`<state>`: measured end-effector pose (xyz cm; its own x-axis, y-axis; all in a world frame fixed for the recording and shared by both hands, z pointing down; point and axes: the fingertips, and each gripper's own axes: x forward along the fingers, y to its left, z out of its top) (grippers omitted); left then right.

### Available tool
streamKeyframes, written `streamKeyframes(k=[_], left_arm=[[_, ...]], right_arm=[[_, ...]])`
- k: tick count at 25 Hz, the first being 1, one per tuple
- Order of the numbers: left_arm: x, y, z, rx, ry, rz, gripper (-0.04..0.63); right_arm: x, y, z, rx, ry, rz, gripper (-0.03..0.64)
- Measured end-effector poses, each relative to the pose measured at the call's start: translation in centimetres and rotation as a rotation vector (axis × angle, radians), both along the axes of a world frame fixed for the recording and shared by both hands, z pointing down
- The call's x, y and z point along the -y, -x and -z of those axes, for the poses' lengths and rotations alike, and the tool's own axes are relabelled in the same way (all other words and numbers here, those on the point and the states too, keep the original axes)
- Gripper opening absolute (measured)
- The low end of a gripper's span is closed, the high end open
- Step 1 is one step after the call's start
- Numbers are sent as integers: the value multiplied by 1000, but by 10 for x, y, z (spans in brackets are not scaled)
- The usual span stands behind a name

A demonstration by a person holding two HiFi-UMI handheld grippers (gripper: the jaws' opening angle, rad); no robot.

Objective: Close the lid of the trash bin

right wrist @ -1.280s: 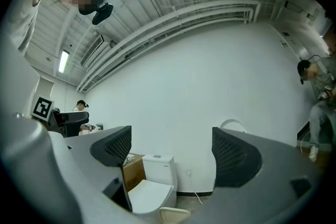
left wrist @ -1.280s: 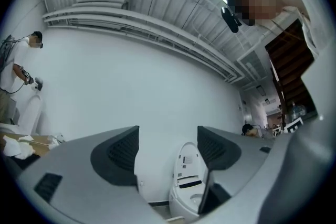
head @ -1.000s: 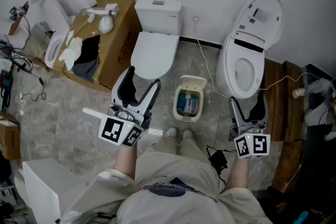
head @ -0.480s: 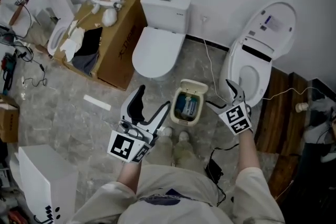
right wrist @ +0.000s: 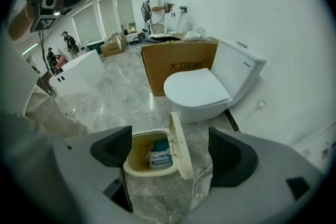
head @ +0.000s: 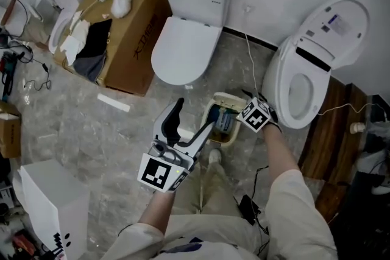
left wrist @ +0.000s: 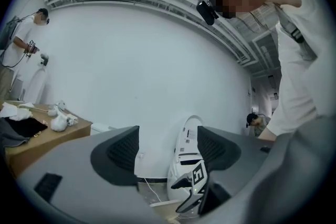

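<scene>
A small cream trash bin stands on the marble floor between two toilets, its lid raised at the far side. In the right gripper view the bin holds blue-and-white rubbish, and the lid stands nearly upright between the jaws. My right gripper hovers open right over the bin, touching nothing. My left gripper is open and empty just left of the bin. In its own view the left gripper looks past the right gripper's marker cube.
A white toilet with its seat shut stands behind the bin. At the right a smart toilet has its lid up. An open cardboard box sits far left, a white cabinet near left. A cable runs along the floor.
My right gripper has swung from the lower right up and leftward to hang over the bin. The left gripper has drifted right, closer to the bin. The lid stays raised.
</scene>
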<state>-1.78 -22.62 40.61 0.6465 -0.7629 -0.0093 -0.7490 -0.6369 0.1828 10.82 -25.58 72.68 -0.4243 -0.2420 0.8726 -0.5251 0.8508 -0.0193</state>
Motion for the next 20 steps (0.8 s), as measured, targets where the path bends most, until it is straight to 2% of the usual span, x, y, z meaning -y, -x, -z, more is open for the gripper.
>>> streamKeyframes(k=[4, 9, 15, 20], left_arm=[[25, 2, -18, 11, 5, 17, 325], [44, 10, -44, 20, 48, 45, 325], [67, 12, -54, 20, 44, 61, 324], [75, 10, -58, 38, 48, 50, 324]], right_arm=[[6, 3, -53, -76, 107, 69, 459], [2, 3, -95, -124, 185, 115, 454], [0, 8, -112, -133, 217, 161, 425], [-6, 12, -113, -106, 181, 145, 400]])
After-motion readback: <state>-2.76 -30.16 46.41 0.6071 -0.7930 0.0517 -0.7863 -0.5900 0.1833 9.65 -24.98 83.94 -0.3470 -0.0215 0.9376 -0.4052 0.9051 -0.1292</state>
